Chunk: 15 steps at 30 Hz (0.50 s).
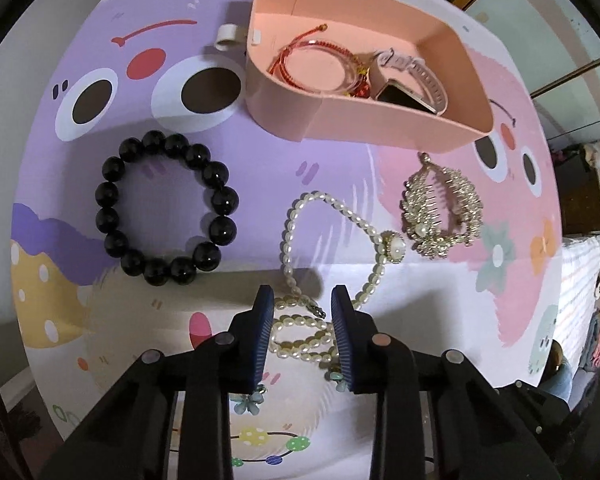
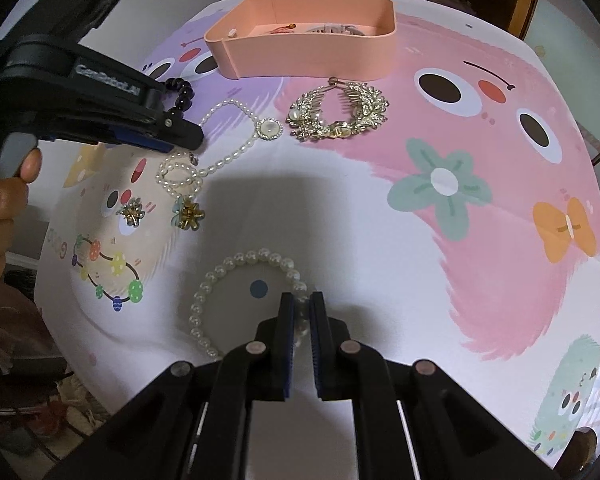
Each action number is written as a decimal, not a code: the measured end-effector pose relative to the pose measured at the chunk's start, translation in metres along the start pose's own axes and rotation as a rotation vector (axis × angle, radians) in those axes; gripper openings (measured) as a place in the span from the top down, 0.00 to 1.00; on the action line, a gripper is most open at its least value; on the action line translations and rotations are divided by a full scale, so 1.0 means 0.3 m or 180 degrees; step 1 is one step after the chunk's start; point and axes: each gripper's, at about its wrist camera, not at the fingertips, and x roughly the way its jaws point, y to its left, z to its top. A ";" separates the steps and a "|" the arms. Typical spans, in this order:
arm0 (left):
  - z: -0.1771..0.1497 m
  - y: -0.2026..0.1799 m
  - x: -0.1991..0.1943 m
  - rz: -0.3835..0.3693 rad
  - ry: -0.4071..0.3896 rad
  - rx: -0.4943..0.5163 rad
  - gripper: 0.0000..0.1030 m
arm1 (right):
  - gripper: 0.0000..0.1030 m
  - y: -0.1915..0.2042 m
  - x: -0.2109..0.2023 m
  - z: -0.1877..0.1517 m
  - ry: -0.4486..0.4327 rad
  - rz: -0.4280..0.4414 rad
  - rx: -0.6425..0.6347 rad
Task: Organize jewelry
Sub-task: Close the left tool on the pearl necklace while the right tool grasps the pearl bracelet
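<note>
A pink box sits at the far side of the table and holds a red cord bracelet and a watch. My left gripper is open, its jaws on either side of a pearl necklace with a round pendant. My right gripper is shut on a pearl bracelet lying on the table. A black bead bracelet and a crystal hair comb lie on the mat.
Two small flower earrings lie left of the pearl bracelet. A white ring-shaped piece sits left of the box. The table edge curves close on the left and right, with room clutter beyond it.
</note>
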 end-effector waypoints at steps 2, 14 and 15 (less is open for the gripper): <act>0.010 -0.009 0.009 0.0085 -0.0004 0.0021 0.73 | 0.93 -0.007 -0.001 0.001 0.0001 0.0022 0.0004; 0.047 -0.041 0.036 0.0186 0.0034 0.0065 0.97 | 0.93 -0.038 -0.041 0.002 -0.0088 0.0118 0.0052; 0.045 -0.046 0.037 0.0165 0.0022 0.0051 0.97 | 0.93 -0.045 -0.050 0.002 -0.0106 0.0136 0.0068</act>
